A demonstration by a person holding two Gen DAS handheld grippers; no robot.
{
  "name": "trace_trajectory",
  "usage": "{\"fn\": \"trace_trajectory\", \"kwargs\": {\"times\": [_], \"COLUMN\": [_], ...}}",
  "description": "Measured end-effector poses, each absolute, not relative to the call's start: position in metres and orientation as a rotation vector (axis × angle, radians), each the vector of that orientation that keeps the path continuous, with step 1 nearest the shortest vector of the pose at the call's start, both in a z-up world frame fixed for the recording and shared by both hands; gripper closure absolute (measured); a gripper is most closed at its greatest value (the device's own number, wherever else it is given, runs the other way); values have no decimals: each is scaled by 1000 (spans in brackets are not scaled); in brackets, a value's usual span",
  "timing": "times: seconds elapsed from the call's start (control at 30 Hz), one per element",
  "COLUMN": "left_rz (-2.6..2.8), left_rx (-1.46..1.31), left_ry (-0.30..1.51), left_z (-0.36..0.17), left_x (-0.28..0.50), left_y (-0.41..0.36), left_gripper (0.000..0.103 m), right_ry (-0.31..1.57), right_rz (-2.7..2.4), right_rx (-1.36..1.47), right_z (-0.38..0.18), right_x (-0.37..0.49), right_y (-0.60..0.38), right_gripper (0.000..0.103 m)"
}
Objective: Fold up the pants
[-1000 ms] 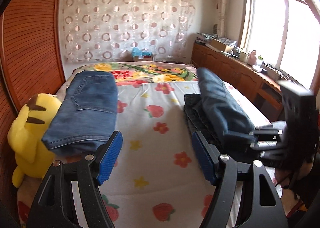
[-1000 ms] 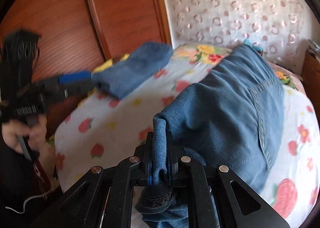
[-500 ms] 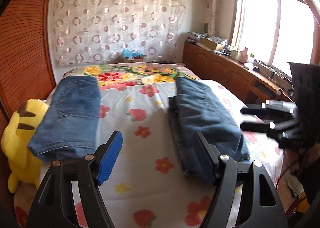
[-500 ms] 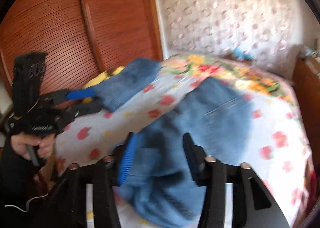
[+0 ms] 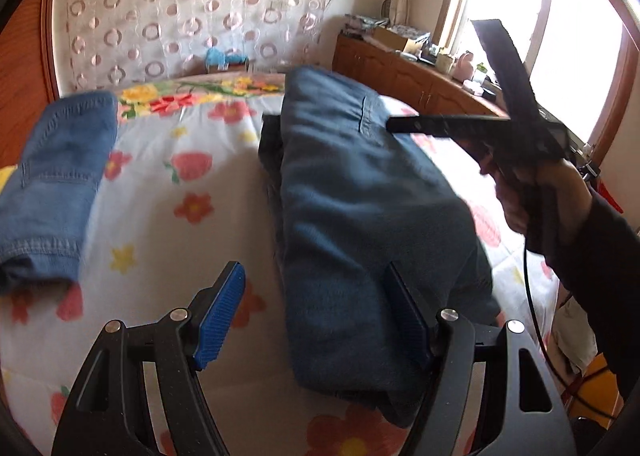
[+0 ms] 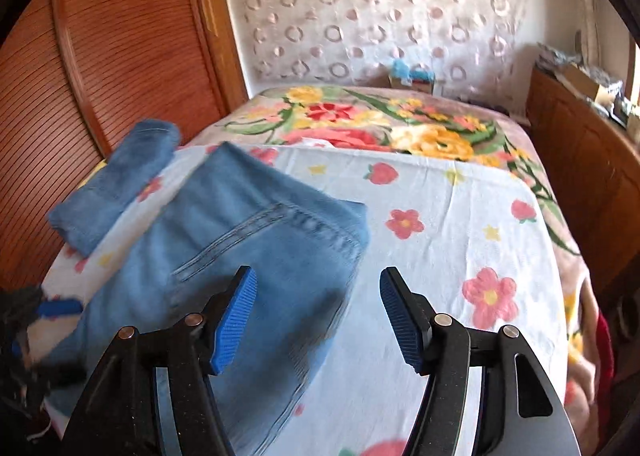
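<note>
Floral bedspread (image 6: 432, 256) carries 2 folded jeans (image 6: 256, 240); wood wardrobe (image 6: 100, 67) beside. Left claw (image 5: 316, 320) wide; right claw (image 6: 316, 320) opening, empty.

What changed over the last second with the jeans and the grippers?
The right gripper let go of the folded jeans; its fingers are opening and it has pulled back. The left gripper moved closer, still open. The other folded jeans stayed put.

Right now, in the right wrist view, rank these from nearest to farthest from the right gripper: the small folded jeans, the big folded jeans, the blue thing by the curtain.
1. Big folded jeans, just ahead of the right gripper, leftward.
2. Small folded jeans, far left by the wardrobe.
3. Blue thing, beyond the bed's far end.
</note>
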State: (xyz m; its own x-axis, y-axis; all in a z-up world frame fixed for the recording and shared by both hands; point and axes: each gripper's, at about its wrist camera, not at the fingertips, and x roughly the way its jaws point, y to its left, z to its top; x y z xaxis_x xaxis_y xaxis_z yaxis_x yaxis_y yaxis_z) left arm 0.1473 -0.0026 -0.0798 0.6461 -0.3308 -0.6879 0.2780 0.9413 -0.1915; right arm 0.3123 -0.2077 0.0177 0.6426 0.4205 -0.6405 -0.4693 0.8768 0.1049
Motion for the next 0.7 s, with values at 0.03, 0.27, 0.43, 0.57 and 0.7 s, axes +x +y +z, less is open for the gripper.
{"fn": "trace_trajectory", "kwargs": {"times": [0.03, 0.27, 0.43, 0.57, 0.7], "left_rz": [-347, -365, -410, -417, -412], "left_rx": [-76, -110, -118, -131, -126], "left_ry": [802, 813, 793, 770, 746], "left_z": [-82, -93, -89, -83, -77], "left_x": [146, 134, 125, 116, 112], "left_y": [-2, -6, -12, -11, -8], "left_gripper": [30, 39, 61, 79, 87], "right_ry": [725, 833, 891, 906, 804], "right_rz": [512, 575, 654, 692, 709], "right_rx": [-56, 48, 137, 193, 158], "right_z": [15, 6, 4, 3, 18], "right_x": [320, 342, 350, 352, 340], "right_y": [-205, -206, -209, -213, -214], "right_gripper": [36, 29, 45, 65, 84]}}
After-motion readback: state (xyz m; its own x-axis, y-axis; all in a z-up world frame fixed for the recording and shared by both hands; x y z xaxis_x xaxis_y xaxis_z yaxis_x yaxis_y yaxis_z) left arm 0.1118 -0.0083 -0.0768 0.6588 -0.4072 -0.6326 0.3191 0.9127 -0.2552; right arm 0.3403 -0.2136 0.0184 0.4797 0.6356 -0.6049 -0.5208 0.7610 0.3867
